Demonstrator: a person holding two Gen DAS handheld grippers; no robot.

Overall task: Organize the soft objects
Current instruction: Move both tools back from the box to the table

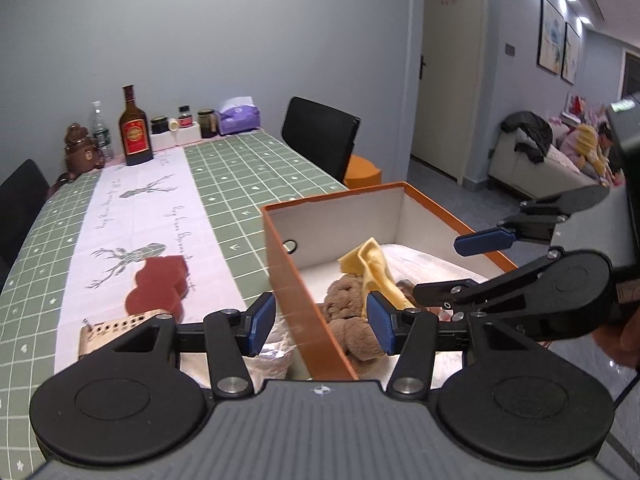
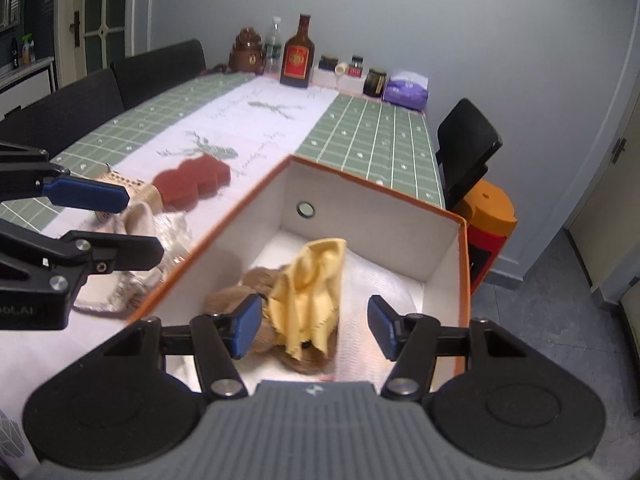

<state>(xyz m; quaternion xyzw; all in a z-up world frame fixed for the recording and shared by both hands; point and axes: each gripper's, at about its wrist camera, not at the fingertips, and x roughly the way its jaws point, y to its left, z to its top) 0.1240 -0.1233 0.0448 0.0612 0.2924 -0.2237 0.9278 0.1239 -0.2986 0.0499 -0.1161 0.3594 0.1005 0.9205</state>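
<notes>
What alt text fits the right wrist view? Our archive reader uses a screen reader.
Open right tongs hover over an orange box holding a yellow cloth draped on a brown plush toy. A dark red sponge lies beyond on the table runner, with the open left tongs at left.

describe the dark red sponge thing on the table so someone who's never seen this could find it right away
Start at the long table with the green checked cloth and the white runner down its middle. On that runner, just outside the orange box, lies the dark red sponge. Its lobed, cloud-like outline and flat thick slab set it apart from the tan perforated item and the crinkled clear wrap beside it.
</notes>
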